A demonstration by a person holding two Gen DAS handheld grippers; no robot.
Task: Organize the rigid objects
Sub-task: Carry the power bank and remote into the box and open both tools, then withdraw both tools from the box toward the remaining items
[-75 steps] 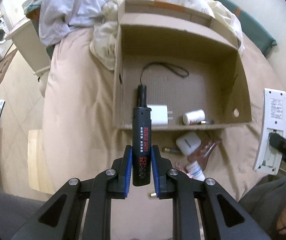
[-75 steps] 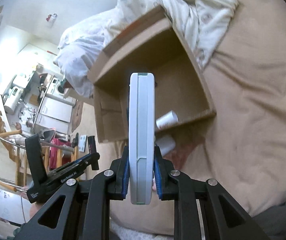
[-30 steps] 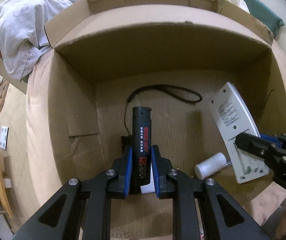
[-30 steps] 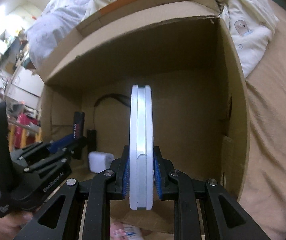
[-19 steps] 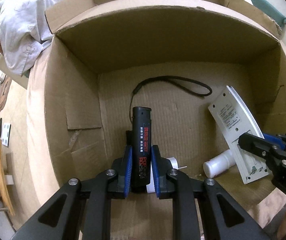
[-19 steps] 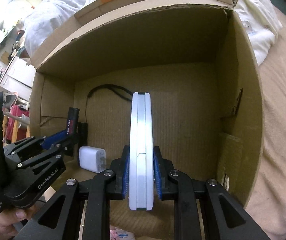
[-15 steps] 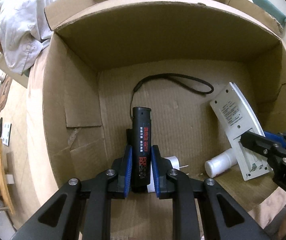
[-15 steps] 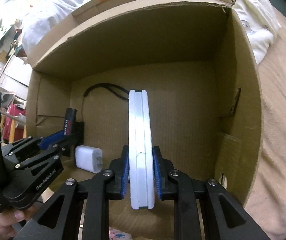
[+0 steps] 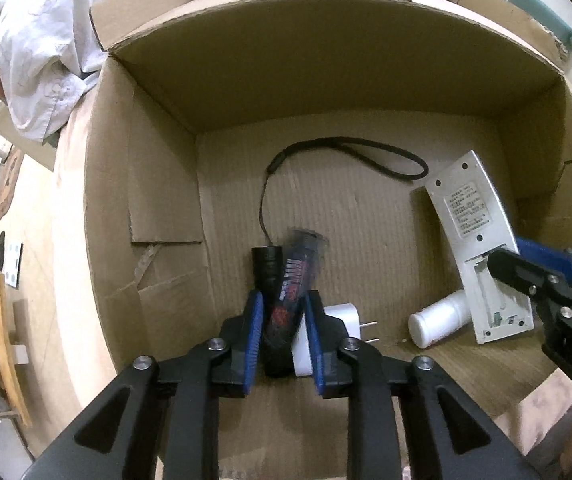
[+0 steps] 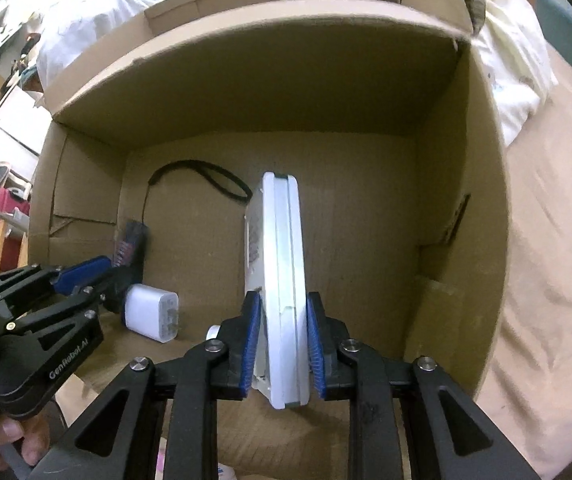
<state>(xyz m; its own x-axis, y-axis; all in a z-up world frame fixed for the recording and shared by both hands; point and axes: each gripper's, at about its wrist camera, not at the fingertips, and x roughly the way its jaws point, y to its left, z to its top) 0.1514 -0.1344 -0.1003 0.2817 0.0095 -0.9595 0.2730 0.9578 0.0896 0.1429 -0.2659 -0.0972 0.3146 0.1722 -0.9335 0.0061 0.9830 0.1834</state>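
Black cylindrical flashlight with red lettering (image 9: 290,280): we see it blurred and tilted between the blue pads of the left gripper (image 9: 284,330), low inside the box near the left wall; a thin black wrist strap (image 9: 349,158) loops from its tip across the box floor.
Left jaws: we find them spread slightly apart around the flashlight; whether the pads touch it we cannot tell because of the blur.
White rectangular remote control (image 10: 284,280): we see it edge-on in the right gripper (image 10: 282,350), standing over the box floor toward the right wall; in the left wrist view (image 9: 477,240) its back faces us, label visible and the battery bay open at the lower end.
Right jaws: we see a narrow gap between each blue pad and the remote's edges, so they stand slightly apart around it.
Open brown cardboard box (image 9: 158,168): we are looking down into it; it sits on a bed with a beige sheet (image 10: 545,240).
White plug-in charger block (image 10: 152,314): lies on the box floor near the front edge, just beside the left gripper.
White small cylindrical bottle (image 9: 437,318): lies on its side at the front of the box floor, against the lower end of the remote.
White rumpled bedding (image 9: 46,40): heaped beyond the box's far left corner.
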